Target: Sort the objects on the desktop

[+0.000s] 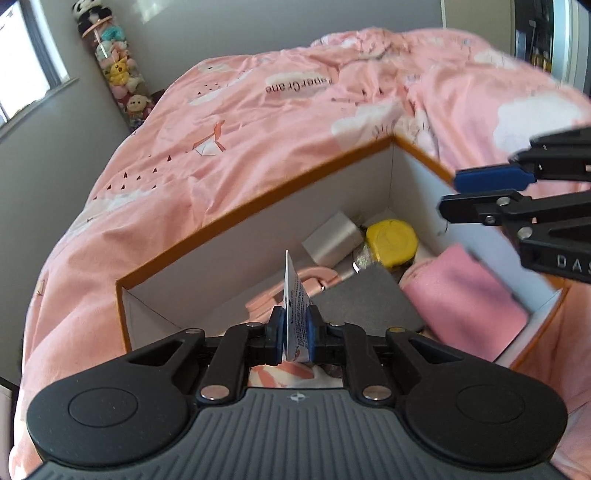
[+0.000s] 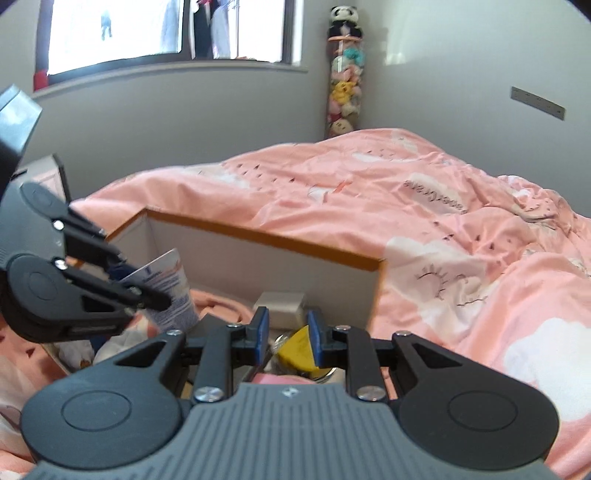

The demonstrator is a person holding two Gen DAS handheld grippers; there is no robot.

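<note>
An open white box with an orange rim point(image 1: 258, 205) lies on the bed. Inside are a yellow tape measure point(image 1: 391, 242), a white block point(image 1: 334, 240), a grey pad point(image 1: 364, 299), a pink cloth point(image 1: 465, 295) and a pink object point(image 1: 291, 288). My left gripper point(image 1: 295, 326) is shut on a white printed tube point(image 1: 295, 295), held over the box's near side. The tube also shows in the right wrist view point(image 2: 170, 291). My right gripper point(image 2: 285, 332) is open and empty above the box, over the tape measure point(image 2: 297, 349); it also shows at the right of the left wrist view point(image 1: 452, 195).
A rumpled pink duvet point(image 1: 258, 110) covers the bed around the box. A column of plush toys point(image 2: 345, 77) stands in the room's corner. A window point(image 2: 114, 29) is on the far wall.
</note>
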